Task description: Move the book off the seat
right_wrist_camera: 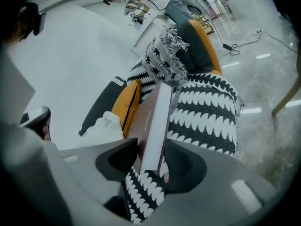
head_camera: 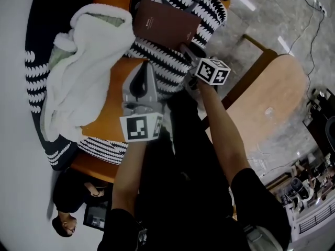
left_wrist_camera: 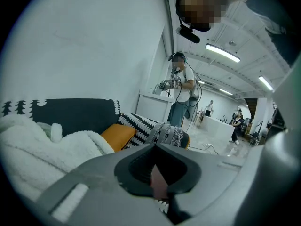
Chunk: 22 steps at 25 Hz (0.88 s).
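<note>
A brown hardcover book [head_camera: 165, 25] lies on a black-and-white patterned throw [head_camera: 162, 69] at the far end of an orange seat [head_camera: 107, 116]. My right gripper [head_camera: 187, 51] is at the book's near corner. In the right gripper view the book [right_wrist_camera: 155, 117] stands edge-on between the jaws of that gripper [right_wrist_camera: 153, 149], with the pads against both covers. My left gripper [head_camera: 148, 69] hovers over the orange seat beside the throw. Its jaws meet at the tips in the left gripper view [left_wrist_camera: 155, 146], with nothing held.
A fluffy white blanket [head_camera: 78, 72] is heaped on the seat's left half. To the right stands a light wooden table [head_camera: 272, 98] on a glossy stone floor. A person [left_wrist_camera: 181, 95] stands farther back in the room by a white counter.
</note>
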Each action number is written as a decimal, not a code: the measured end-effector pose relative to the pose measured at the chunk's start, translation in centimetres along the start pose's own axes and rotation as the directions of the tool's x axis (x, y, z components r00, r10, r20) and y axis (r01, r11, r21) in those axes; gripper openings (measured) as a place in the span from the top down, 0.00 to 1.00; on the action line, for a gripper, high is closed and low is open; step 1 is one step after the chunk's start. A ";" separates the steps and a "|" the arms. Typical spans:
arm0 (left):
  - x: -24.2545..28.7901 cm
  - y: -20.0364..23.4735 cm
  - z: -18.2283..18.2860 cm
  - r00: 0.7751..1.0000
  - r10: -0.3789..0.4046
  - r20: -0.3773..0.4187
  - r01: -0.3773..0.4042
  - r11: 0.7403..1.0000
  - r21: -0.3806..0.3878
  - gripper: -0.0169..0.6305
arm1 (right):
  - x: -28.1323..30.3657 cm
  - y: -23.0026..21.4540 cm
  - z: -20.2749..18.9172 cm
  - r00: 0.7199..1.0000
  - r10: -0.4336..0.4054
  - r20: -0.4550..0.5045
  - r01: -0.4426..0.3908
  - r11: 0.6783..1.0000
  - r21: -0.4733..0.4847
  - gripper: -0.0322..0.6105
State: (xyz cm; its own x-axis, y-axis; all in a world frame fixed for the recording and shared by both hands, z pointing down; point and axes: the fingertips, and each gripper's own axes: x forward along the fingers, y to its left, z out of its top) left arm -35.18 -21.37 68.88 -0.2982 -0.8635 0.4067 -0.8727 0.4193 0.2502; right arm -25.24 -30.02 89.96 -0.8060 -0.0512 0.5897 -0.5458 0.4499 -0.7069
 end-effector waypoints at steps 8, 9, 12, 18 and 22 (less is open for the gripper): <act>0.2 0.6 1.9 1.000 -0.010 0.023 0.009 1.000 0.023 0.97 | -0.8 3.4 1.2 1.000 0.027 0.009 -0.026 0.995 -0.096 0.69; 0.2 0.7 2.2 1.000 -0.008 0.025 0.007 1.000 0.021 0.97 | -0.8 3.8 1.4 1.000 0.029 0.008 -0.028 0.993 -0.112 0.69; 0.1 0.9 3.3 0.999 0.000 0.041 0.000 1.000 0.013 0.97 | -0.9 4.7 1.5 1.000 0.021 -0.003 -0.021 0.988 -0.154 0.69; -0.4 0.6 4.5 1.000 0.001 0.031 -0.002 1.000 0.018 0.97 | -1.6 6.0 1.3 0.999 -0.034 -0.027 0.027 0.978 -0.207 0.71; -1.6 0.8 5.9 0.999 0.019 0.039 -0.020 1.000 0.018 0.97 | -2.6 7.3 1.2 0.997 -0.077 -0.029 0.066 0.960 -0.271 0.71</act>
State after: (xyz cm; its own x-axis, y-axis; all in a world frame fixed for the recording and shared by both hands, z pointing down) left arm -37.68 -21.26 63.27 -0.3301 -0.8655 0.3767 -0.8734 0.4314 0.2261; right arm -27.42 -27.66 82.84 -0.7547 -0.0597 0.6534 -0.5153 0.6704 -0.5339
